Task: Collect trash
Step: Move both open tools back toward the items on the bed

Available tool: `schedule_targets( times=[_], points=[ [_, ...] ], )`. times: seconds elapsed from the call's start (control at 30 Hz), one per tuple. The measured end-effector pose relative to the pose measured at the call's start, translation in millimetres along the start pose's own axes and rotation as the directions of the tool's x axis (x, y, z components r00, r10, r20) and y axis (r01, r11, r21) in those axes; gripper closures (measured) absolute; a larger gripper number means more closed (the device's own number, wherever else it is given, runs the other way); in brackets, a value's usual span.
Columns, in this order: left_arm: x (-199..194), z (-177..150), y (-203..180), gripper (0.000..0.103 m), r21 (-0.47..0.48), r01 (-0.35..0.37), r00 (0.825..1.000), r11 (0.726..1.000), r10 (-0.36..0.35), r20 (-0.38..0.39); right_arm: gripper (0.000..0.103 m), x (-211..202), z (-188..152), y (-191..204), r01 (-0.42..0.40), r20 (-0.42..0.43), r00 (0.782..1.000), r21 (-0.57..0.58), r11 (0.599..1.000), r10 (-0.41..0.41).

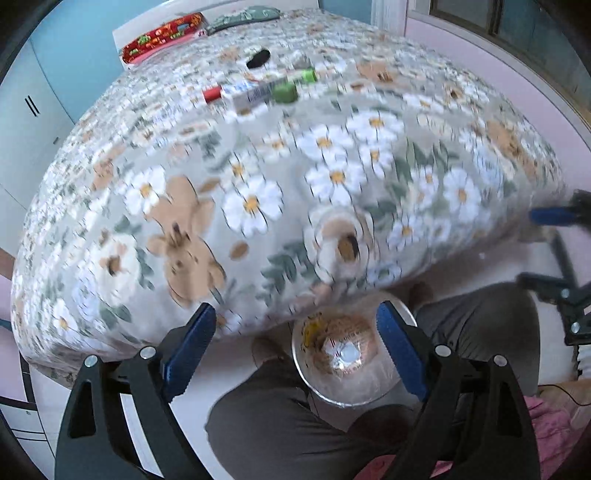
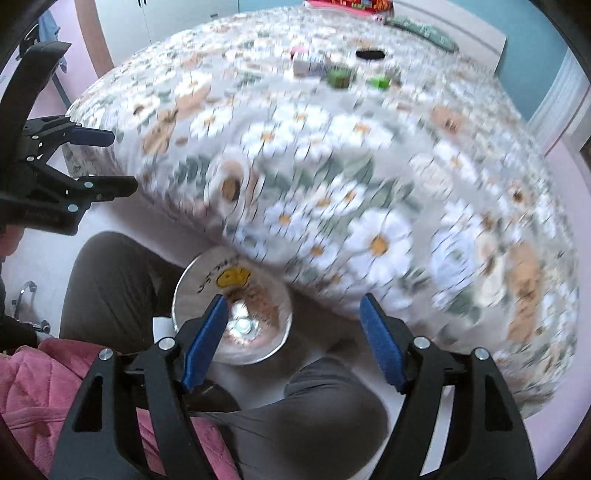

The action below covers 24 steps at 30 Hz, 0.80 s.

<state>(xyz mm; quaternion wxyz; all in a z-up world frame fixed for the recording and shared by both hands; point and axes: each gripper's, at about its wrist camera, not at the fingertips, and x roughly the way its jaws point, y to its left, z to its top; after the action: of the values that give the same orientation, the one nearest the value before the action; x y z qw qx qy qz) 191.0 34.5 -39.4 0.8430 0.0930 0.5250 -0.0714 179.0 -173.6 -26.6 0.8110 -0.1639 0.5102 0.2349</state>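
Observation:
A round clear trash bin (image 1: 296,363) (image 2: 181,291) stands on the floor by the bed's edge, between a person's knees, with brownish litter and a yellow scrap inside. Far up the floral bed lie blurred pieces: a red item (image 1: 211,94), a white box (image 1: 255,94) (image 2: 308,67), two green items (image 1: 284,91) (image 2: 340,78) and a black item (image 1: 258,58) (image 2: 369,54). My left gripper (image 1: 295,309) (image 2: 123,161) hangs open high above the bin, its blue pads empty. My right gripper (image 2: 293,299) (image 1: 539,249) is open beside it, also empty.
The bed with its daisy-and-bear cover (image 1: 258,206) fills most of both views. Grey trouser legs (image 1: 280,417) (image 2: 110,288) flank the bin, and a pink quilted garment (image 2: 37,391) lies near. A red patterned pillow (image 1: 162,35) sits at the headboard. White cupboards (image 1: 22,122) line the wall.

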Motion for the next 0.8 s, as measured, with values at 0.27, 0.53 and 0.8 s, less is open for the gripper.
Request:
schedule_targets(
  times=[0.27,0.53,0.8],
  points=[
    [-21,50,19,0.013,-0.013,-0.046,0.998,0.999,0.047,0.050,0.029,-38,49,-33,0.035,0.088,0.996,0.007,0.999,-0.036],
    [-23,118,47,0.013,-0.053,-0.095,0.991,0.994,0.100,0.090,0.028,-48,110,-67,0.048,0.132,0.990,0.011,0.999,-0.049],
    [-1,174,66,0.013,-0.060,-0.134,0.986,0.989,0.139,0.090,0.028,-45,173,-95,0.081,0.177,0.981,0.005,0.997,-0.080]
  ],
)
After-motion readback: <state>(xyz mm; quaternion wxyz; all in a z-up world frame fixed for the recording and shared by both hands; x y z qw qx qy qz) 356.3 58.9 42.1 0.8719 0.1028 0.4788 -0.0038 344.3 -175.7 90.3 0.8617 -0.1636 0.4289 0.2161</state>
